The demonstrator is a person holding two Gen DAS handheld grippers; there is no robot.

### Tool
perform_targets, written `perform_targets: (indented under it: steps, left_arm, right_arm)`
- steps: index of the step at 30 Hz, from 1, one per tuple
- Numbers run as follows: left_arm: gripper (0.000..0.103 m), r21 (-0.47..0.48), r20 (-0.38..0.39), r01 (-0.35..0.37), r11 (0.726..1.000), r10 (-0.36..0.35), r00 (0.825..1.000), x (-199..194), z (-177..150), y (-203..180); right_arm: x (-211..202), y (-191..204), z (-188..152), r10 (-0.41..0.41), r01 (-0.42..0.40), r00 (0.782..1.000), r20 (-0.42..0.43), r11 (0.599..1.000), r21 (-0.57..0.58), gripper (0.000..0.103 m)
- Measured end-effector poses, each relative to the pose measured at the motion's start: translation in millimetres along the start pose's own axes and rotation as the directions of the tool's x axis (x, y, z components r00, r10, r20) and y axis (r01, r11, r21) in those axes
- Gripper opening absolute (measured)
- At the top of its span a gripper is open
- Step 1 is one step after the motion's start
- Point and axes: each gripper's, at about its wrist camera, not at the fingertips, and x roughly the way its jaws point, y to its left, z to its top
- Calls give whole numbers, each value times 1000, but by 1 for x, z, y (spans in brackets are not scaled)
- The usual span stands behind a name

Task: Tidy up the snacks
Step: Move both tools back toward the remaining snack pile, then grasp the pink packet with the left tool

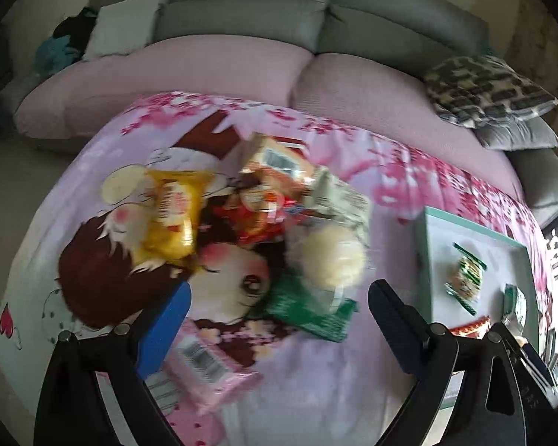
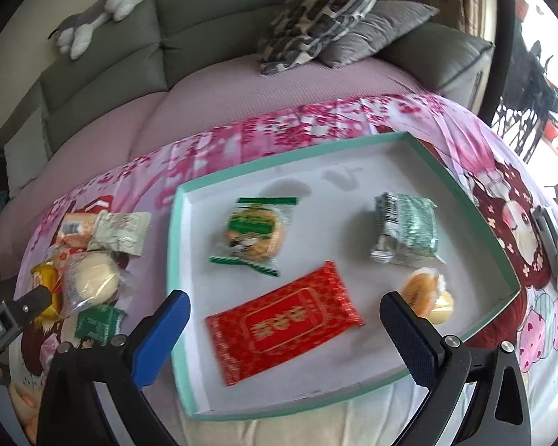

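Surface [image 2: 316, 119]: pink cartoon-print cloth, blossom border along the far edge.
Room: grey sofa [image 2: 104, 55] behind, patterned cushion [image 2: 316, 18] at its right end.
Left gripper [image 1: 279, 304]: spread wide, empty, hovering low over the loose pile.
Loose snacks: yellow packet [image 1: 171, 219] far left of the fingers, white round cake [image 1: 327, 260] and green packet [image 1: 308, 308] between them.
Tray [image 2: 173, 245]: mint-rimmed, right of the pile.
Right gripper [image 2: 284, 316]: spread wide, empty, above the tray's near side.
Tray contents: red packet [image 2: 282, 321] between the fingers, green-wrapped cookie [image 2: 255, 236] beyond, silver-green packet [image 2: 405, 234] far right.
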Motion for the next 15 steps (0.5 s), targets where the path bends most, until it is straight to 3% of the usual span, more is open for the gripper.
perform_targets:
  steps: [7, 15]
  left_arm:
    - [96, -83, -49, -91, 992, 87, 995, 6, -5, 46]
    - [96, -185, -109, -118, 976, 99, 989, 14, -17, 87]
  right_arm:
    - [-5, 43, -10, 35, -34, 999, 9, 994, -103, 103]
    - [-4, 90, -27, 93, -96, 995, -25, 974, -204, 103]
